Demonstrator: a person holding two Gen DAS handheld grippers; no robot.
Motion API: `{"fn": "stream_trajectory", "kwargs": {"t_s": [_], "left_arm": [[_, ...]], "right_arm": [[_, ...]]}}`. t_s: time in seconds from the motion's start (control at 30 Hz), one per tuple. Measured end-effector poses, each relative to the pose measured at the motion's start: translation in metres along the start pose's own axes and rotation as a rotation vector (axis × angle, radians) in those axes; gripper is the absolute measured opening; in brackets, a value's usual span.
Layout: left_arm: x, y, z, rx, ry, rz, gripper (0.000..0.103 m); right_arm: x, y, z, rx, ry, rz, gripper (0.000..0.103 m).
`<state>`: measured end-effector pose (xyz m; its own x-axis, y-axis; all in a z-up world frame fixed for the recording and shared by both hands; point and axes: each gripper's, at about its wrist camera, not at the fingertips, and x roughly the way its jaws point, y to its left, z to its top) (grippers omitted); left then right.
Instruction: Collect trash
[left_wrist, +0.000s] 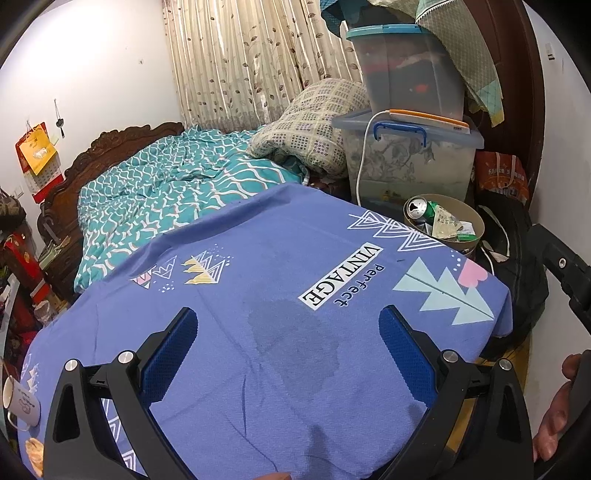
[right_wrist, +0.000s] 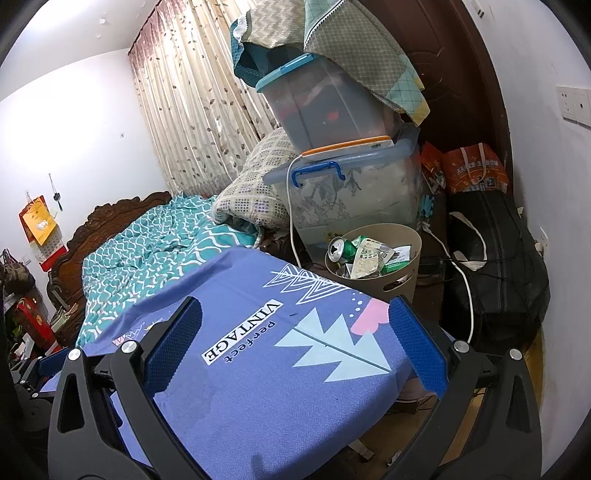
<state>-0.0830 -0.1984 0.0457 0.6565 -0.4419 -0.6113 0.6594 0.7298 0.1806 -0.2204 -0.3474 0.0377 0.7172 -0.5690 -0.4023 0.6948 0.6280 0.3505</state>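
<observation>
Both the left gripper (left_wrist: 288, 332) and the right gripper (right_wrist: 295, 325) are hovering with fingers spread wide, gripping nothing, over a bare blue cloth (left_wrist: 258, 258) draping a table. Just beyond its far right corner, the beige bin (right_wrist: 402, 280) is standing on the floor, hemmed by boxes (right_wrist: 354, 195) and a black bag (right_wrist: 495, 273). It is brimming with a green can (right_wrist: 343, 249) and crumpled wrappers (right_wrist: 369, 260).

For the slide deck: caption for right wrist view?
Open right gripper over blue tablecloth; beige bin holds green can, wrappers.
</observation>
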Motion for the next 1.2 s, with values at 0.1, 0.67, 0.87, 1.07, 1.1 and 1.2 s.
{"fn": "stream_trajectory", "kwargs": {"t_s": [0.1,0.67,0.87,1.07,1.1,1.2], "left_arm": [[0.0008,-0.0005,-0.0012,0.003,0.003,0.001,0.095],[0.0052,-0.0068,-0.0027,0.028,0.017,-0.006,0.095],[0.0053,-0.0082,-0.003,0.029,0.021,-0.007,0.095],[0.0064,-0.008,-0.0057,0.031,0.026,-0.011,0.095],[0.0059,-0.0075,-0.0063,0.032,0.025,-0.011,0.095],[0.0064,-0.0082,-0.0056,0.031,0.026,-0.011,0.095]], "right_arm": [[-0.0002,-0.0003,0.0006,0.001,-0.002,-0.001,0.1],[0.0018,0.001,0.0036,0.004,0.005,0.002,0.1],[0.0019,0.0003,0.0039,0.004,0.005,0.002,0.1],[0.0035,0.0003,0.0011,0.004,0.009,0.002,0.1],[0.0039,0.0002,0.0001,0.004,0.01,0.002,0.1],[0.0039,0.0003,0.0002,0.003,0.009,0.002,0.1]]}}
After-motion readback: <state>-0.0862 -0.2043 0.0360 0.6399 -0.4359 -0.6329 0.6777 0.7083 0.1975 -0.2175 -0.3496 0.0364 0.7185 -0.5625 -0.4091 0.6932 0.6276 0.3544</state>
